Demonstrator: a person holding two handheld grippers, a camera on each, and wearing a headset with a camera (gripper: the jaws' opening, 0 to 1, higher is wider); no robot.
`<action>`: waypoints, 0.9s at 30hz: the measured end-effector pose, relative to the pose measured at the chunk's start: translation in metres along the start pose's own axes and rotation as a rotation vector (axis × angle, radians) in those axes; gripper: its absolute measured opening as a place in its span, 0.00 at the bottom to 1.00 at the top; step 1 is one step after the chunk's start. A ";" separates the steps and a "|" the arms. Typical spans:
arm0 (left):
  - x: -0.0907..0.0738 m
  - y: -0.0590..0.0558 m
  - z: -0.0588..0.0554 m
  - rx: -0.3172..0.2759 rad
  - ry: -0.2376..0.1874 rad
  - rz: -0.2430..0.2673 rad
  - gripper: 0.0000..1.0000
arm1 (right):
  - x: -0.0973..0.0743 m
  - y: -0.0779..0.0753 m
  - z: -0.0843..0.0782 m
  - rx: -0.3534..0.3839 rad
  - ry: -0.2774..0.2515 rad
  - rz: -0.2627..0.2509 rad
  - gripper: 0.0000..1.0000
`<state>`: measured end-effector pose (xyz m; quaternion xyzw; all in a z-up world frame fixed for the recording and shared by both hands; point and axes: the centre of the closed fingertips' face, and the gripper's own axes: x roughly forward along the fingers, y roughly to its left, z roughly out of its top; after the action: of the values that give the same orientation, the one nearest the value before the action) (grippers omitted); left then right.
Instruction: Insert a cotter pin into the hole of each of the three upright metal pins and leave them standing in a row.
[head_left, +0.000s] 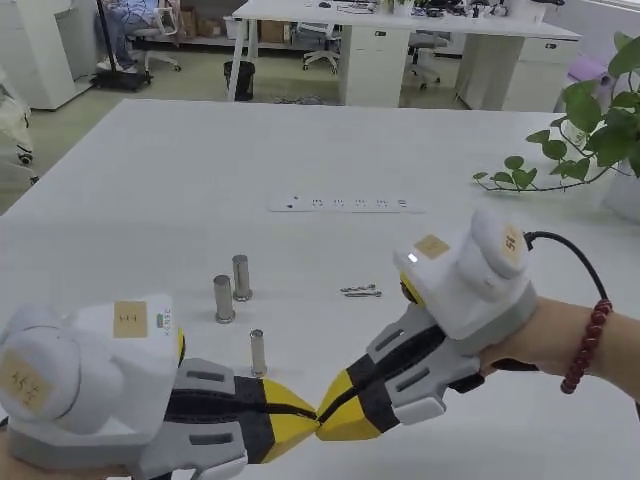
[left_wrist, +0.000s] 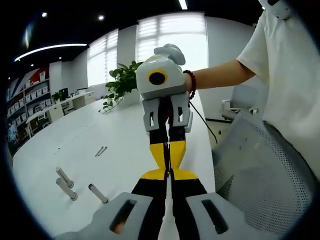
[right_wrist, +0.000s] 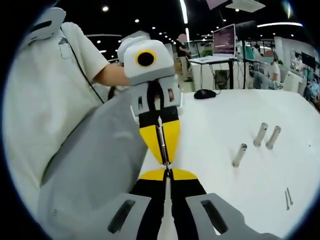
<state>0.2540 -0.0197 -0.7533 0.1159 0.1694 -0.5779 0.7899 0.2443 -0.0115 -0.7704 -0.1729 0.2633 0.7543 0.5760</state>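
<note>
Head view: left gripper (head_left: 306, 427) and right gripper (head_left: 332, 421) meet tip-to-tip, fingers (head_left: 283, 418) pressed together.

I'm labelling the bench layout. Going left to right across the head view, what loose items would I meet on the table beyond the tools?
Left pin → back pin → near pin → cotter pins → plant.
</note>
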 end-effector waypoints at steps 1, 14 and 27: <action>0.000 0.001 0.000 -0.001 0.000 0.005 0.00 | -0.001 -0.002 0.000 -0.003 0.011 -0.008 0.04; 0.001 0.022 -0.013 -0.067 0.003 0.124 0.05 | -0.002 -0.022 -0.013 0.009 0.132 -0.086 0.03; -0.008 0.052 -0.026 -0.121 -0.003 0.257 0.12 | -0.006 -0.049 -0.021 0.019 0.215 -0.158 0.03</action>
<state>0.2978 0.0134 -0.7742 0.0880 0.1867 -0.4607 0.8632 0.2918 -0.0190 -0.7938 -0.2676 0.3162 0.6813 0.6036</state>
